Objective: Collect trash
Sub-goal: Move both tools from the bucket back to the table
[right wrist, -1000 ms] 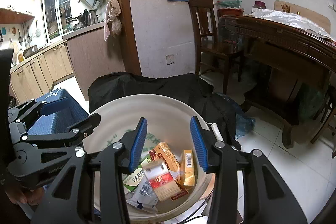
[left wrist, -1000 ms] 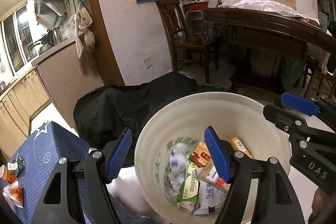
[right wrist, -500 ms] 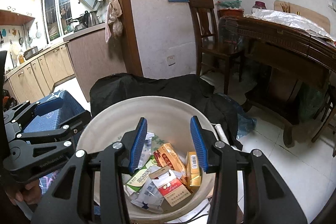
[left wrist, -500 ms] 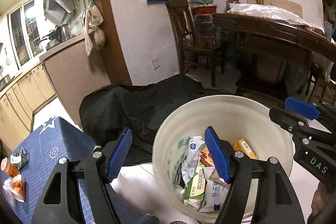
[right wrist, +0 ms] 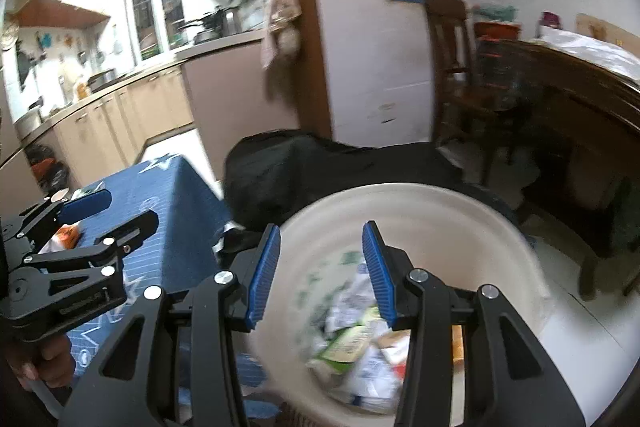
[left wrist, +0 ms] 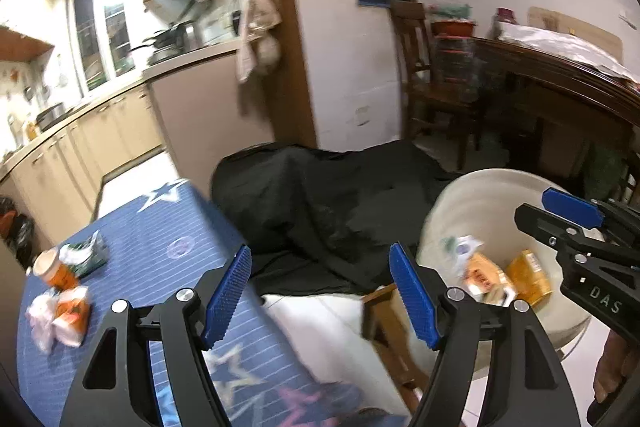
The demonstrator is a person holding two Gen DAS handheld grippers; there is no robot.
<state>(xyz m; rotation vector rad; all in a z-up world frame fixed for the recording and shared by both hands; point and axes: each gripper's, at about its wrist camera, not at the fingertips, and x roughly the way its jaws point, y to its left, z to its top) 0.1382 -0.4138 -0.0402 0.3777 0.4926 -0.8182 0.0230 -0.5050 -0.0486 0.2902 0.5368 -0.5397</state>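
Swung away from the cream bin (left wrist: 472, 195) of wrappers toward remaining trash (left wrist: 60, 291) on the blue tablecloth (left wrist: 168, 227), left gripper (left wrist: 320, 295) and right gripper (right wrist: 320, 267) both released, empty.

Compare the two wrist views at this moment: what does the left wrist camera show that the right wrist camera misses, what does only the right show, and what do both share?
Only the left wrist view shows the paper cup, the white and orange wrappers lying together on the tablecloth, and a wooden stool beside the bucket.

Only the right wrist view looks straight down into the bucket at the blurred packets.

Both share the bucket, blue star tablecloth, black cloth, kitchen counter, and both empty grippers: left gripper, right gripper.
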